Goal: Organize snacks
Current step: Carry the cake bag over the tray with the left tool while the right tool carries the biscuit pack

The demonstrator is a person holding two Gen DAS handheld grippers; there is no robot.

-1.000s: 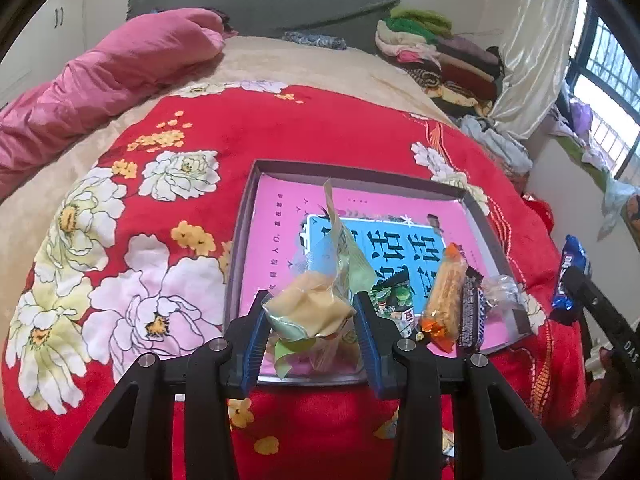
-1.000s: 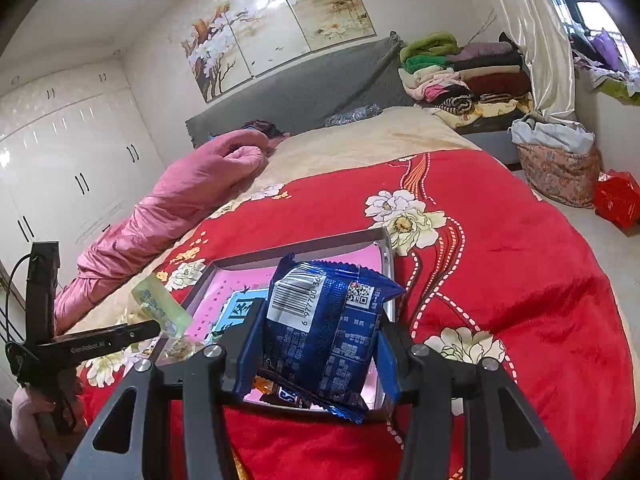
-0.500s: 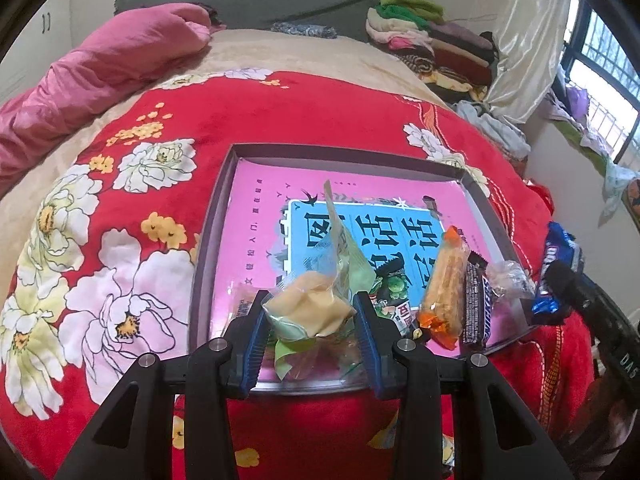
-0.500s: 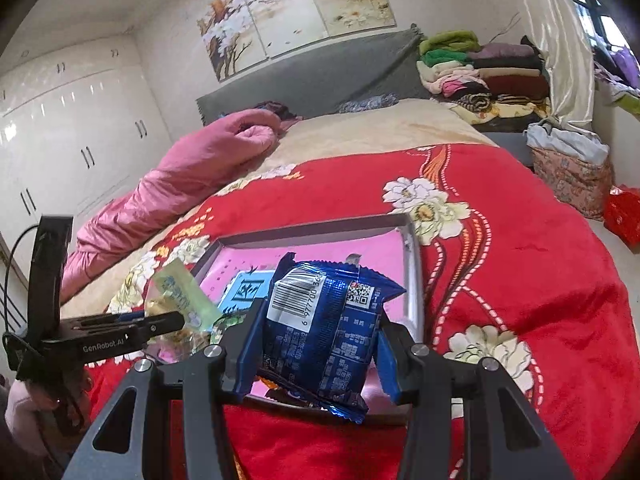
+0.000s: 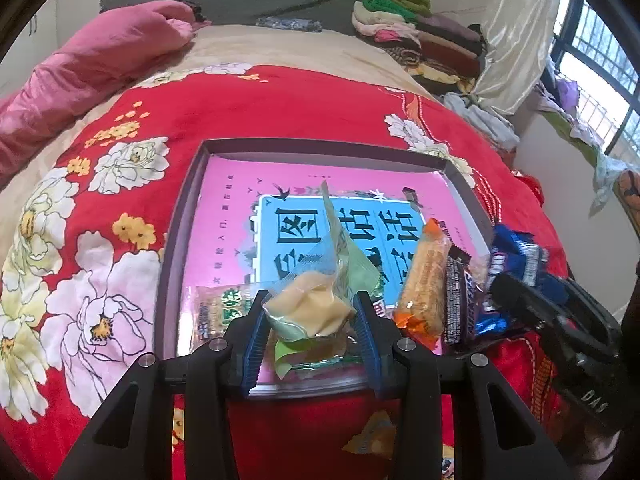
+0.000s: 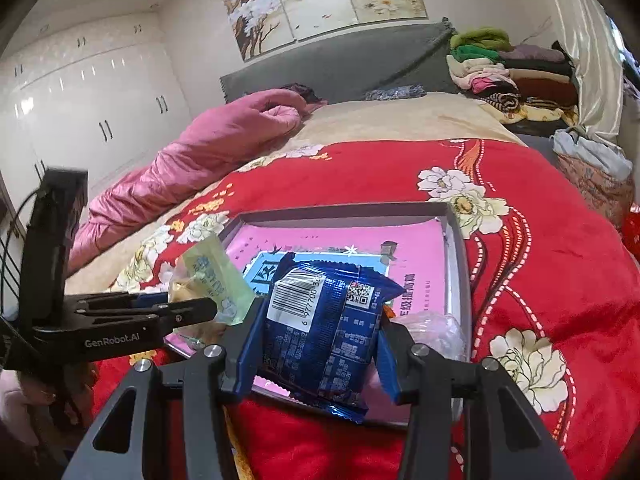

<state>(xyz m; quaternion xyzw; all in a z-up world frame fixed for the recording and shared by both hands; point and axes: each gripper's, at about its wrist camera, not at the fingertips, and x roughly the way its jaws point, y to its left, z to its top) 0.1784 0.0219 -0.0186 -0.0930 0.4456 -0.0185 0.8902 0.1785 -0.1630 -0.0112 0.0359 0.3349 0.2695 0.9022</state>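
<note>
A shallow grey box lid (image 5: 182, 236) with a pink and blue printed floor lies on a red flowered blanket. My left gripper (image 5: 310, 320) is shut on a clear green snack packet (image 5: 308, 310) with yellow pieces inside, held over the lid's near edge. My right gripper (image 6: 318, 332) is shut on a blue foil snack pack (image 6: 324, 332) with a barcode, above the lid's near right corner (image 6: 456, 240). An orange snack bar (image 5: 424, 284), a dark wrapped bar (image 5: 456, 300) and a green labelled packet (image 5: 218, 308) lie inside the lid. The left gripper (image 6: 188, 312) with its packet shows at the left of the right wrist view.
The red blanket (image 5: 280, 112) covers the bed's near part, with a pink quilt (image 5: 92, 56) at the far left. Folded clothes (image 5: 416, 36) are stacked at the far right by a curtain. A yellow packet (image 5: 372, 436) lies on the blanket below the lid. White wardrobes (image 6: 100, 112) stand at the left.
Both grippers have come forward and a little lower toward the lid, each keeping its packet. The right gripper with the blue pack now sits close beside the snacks at the lid's right end.
</note>
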